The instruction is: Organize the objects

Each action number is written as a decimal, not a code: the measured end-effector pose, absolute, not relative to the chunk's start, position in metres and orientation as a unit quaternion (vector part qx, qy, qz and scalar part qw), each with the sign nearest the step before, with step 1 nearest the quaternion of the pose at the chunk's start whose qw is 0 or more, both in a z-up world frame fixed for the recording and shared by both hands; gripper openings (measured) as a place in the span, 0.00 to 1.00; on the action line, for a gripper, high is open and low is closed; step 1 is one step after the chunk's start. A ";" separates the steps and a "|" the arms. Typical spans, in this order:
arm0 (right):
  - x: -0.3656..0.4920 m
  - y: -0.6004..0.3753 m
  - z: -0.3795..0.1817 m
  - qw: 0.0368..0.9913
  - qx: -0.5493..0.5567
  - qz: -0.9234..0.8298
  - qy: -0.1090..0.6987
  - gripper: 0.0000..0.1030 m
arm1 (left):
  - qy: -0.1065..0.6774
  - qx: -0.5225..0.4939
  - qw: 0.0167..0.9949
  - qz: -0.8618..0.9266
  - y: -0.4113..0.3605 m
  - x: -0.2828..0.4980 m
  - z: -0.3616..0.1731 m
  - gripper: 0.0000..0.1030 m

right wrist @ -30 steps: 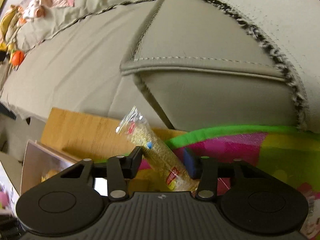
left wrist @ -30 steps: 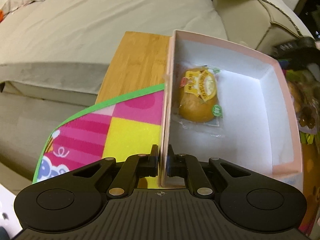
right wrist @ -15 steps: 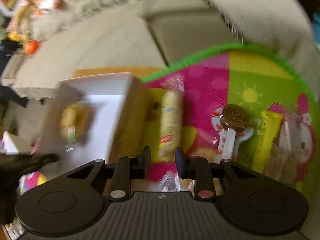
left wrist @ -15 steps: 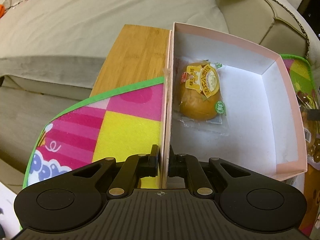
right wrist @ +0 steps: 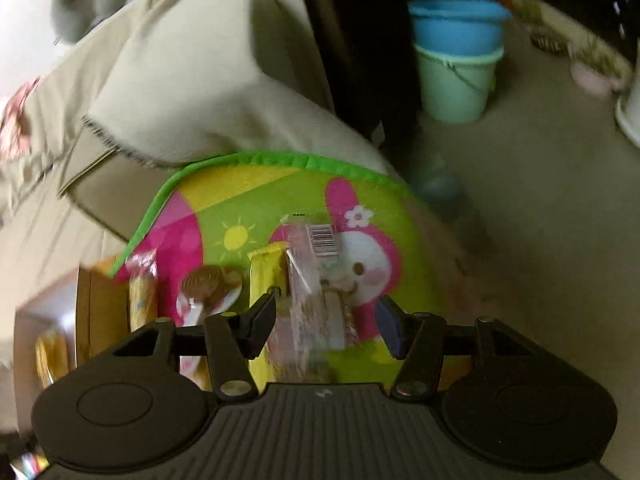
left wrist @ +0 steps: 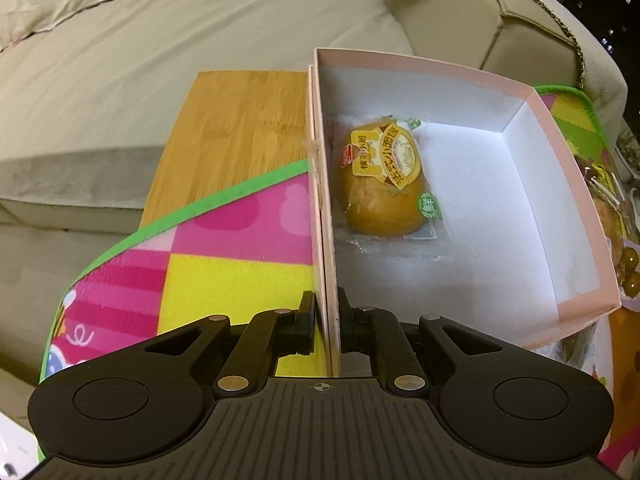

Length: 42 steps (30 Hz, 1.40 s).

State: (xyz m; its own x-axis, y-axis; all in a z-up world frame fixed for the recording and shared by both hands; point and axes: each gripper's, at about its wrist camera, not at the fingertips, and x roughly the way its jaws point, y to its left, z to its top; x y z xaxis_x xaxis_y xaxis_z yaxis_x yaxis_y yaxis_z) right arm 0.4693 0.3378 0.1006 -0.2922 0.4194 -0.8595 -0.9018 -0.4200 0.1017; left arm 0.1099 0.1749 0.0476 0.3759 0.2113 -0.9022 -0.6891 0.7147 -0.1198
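Note:
My left gripper (left wrist: pixel 325 322) is shut on the left wall of a pink box (left wrist: pixel 552 148) with a white inside. A wrapped yellow bun (left wrist: pixel 382 184) lies in the box. My right gripper (right wrist: pixel 328 320) is open, its jaws on either side of a clear snack packet (right wrist: pixel 316 292) with a barcode label, lying on the colourful mat (right wrist: pixel 256 196). Left of it lie a yellow stick packet (right wrist: pixel 262 276), a brown spiral lollipop (right wrist: pixel 206 282) and a long wrapped cracker roll (right wrist: pixel 140 300).
The mat and box rest on a bamboo tabletop (left wrist: pixel 240 120) next to a beige sofa (left wrist: pixel 160 40). Two stacked buckets (right wrist: pixel 456 64), blue over green, stand on the floor at the far right. More snacks (left wrist: pixel 624 256) lie right of the box.
My right gripper has swung right from the cracker roll and opened wide over the clear packet. My left gripper keeps its hold on the box wall.

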 end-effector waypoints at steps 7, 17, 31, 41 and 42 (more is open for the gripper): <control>0.446 0.348 0.070 0.434 -0.406 0.756 0.273 0.55 | 0.477 -0.252 0.791 0.290 0.175 0.110 0.048 0.10; 0.441 0.305 0.092 0.359 -0.450 0.770 0.274 0.31 | 0.470 -0.261 0.791 0.292 0.175 0.104 0.050 0.11; 0.459 0.136 0.093 0.342 -0.504 0.756 0.239 0.42 | 0.479 -0.267 0.789 0.277 0.186 0.096 0.051 0.11; 0.386 0.152 0.039 0.373 -0.509 0.758 0.165 0.68 | 0.494 -0.281 0.780 0.261 0.197 0.095 0.050 0.13; 0.385 0.153 0.040 0.374 -0.510 0.756 0.169 0.63 | 0.494 -0.283 0.781 0.258 0.198 0.095 0.050 0.13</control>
State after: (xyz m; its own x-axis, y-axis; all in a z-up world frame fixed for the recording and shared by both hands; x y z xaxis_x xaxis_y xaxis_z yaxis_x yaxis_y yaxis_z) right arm 0.3848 0.1532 0.0401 -0.1996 0.3929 -0.8977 -0.7374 -0.6635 -0.1265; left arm 0.0949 0.1981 0.0504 0.3792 0.1235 -0.9170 -0.6822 0.7068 -0.1868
